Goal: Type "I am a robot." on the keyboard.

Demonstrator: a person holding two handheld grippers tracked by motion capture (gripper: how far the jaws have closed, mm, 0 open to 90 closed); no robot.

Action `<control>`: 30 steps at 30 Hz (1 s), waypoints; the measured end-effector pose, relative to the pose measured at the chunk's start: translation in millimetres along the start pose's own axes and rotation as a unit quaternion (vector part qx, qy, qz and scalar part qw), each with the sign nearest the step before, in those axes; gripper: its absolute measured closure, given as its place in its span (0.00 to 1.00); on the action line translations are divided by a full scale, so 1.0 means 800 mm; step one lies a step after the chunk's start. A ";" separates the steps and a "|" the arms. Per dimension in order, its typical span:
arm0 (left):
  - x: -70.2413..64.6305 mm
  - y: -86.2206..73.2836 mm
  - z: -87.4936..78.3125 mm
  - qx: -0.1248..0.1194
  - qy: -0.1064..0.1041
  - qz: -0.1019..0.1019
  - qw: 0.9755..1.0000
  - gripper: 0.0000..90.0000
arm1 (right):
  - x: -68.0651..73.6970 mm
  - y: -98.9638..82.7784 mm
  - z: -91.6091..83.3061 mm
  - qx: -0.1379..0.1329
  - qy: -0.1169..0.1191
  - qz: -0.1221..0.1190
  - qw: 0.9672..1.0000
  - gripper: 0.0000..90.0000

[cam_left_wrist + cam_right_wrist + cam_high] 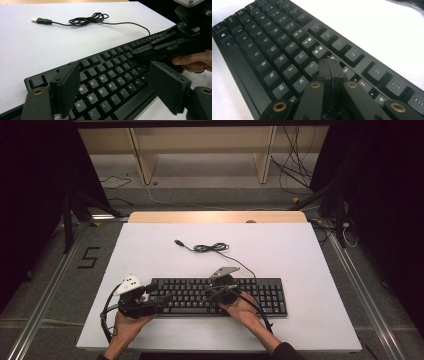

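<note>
High view, right tongs (212,293) on keyboard (260,292), coiled cable (211,248) seemingly beyond.

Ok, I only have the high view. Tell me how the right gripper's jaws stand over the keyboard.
Observer: Shut. In the right gripper view the right gripper has its jaws pressed together, with nothing between them.
Operator: Give me the key at its tip.
Observer: The tip points down at the keyboard, right next to the I key. I cannot tell whether it touches.
Operator: Now the left one.
Observer: In the left gripper view the left gripper is wide open. It is above the letters around the D key and grips nothing.
</note>
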State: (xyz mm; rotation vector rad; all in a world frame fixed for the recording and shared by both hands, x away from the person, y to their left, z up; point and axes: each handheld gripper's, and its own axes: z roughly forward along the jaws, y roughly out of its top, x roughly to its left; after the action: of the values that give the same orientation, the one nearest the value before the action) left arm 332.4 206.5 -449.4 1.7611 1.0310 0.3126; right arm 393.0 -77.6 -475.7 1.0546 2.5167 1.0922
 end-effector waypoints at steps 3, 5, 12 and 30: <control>0.000 0.000 -0.001 -0.002 0.000 -0.001 1.000 0.28 | 0.001 0.000 0.000 0.002 -0.003 -0.003 1.000 1.00; 0.000 0.000 -0.001 -0.002 0.001 0.000 1.000 0.28 | 0.001 0.000 0.000 0.002 -0.003 -0.003 1.000 1.00; 0.002 -0.001 0.001 -0.001 0.003 -0.004 1.000 0.28 | -0.002 0.003 -0.016 -0.039 0.016 0.014 0.999 0.96; 0.004 -0.002 0.000 0.000 0.006 -0.004 1.000 0.28 | 0.000 0.001 -0.048 -0.090 0.050 0.018 0.995 0.35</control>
State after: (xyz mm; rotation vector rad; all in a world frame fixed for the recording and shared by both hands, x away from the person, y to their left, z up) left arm 333.5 208.6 -451.7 1.7555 1.0471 0.3186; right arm 377.1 -98.7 -448.0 1.0235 2.4256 1.3840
